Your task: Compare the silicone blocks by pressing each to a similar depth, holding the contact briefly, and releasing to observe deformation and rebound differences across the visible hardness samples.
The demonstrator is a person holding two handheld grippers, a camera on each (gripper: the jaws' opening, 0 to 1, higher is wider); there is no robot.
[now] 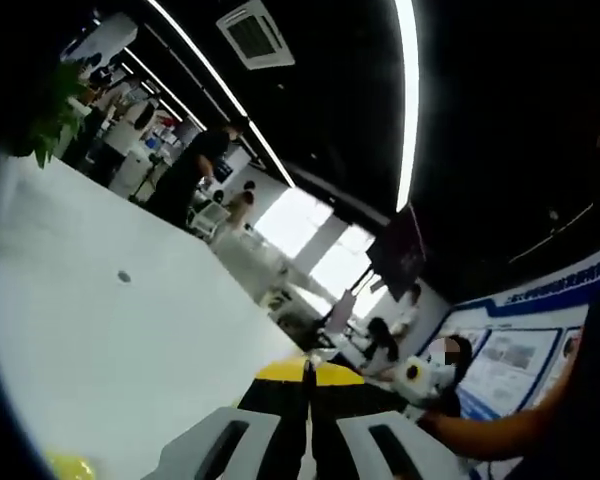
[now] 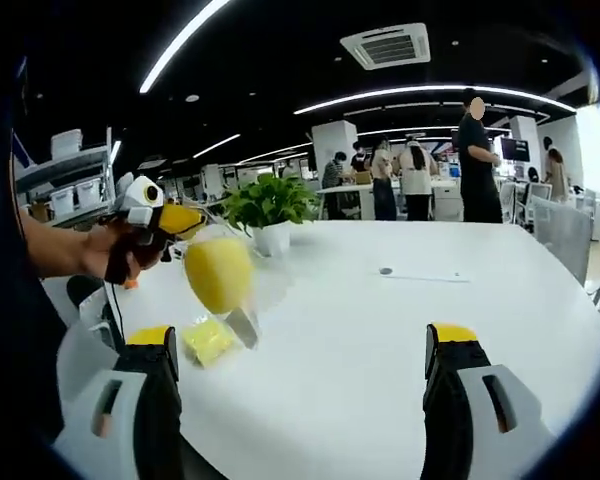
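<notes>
Left gripper [image 2: 205, 262] grasps a yellow block [image 2: 218, 272], lifted off the white counter [image 2: 400, 340]; a second yellow block [image 2: 209, 340] lies on the counter just below. In its own view the left jaws meet, tips together. Right gripper [image 2: 305, 375] jaws released, wide apart, empty. Likely the hold phase of a squeeze; next, release and watch rebound, then the other sample. Potted plant [image 2: 268, 210] behind.

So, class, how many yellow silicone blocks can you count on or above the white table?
2: one rounded yellow block held up by the left tool, one flatter yellow block lying on the white table beneath it. Others may be hidden.
</notes>
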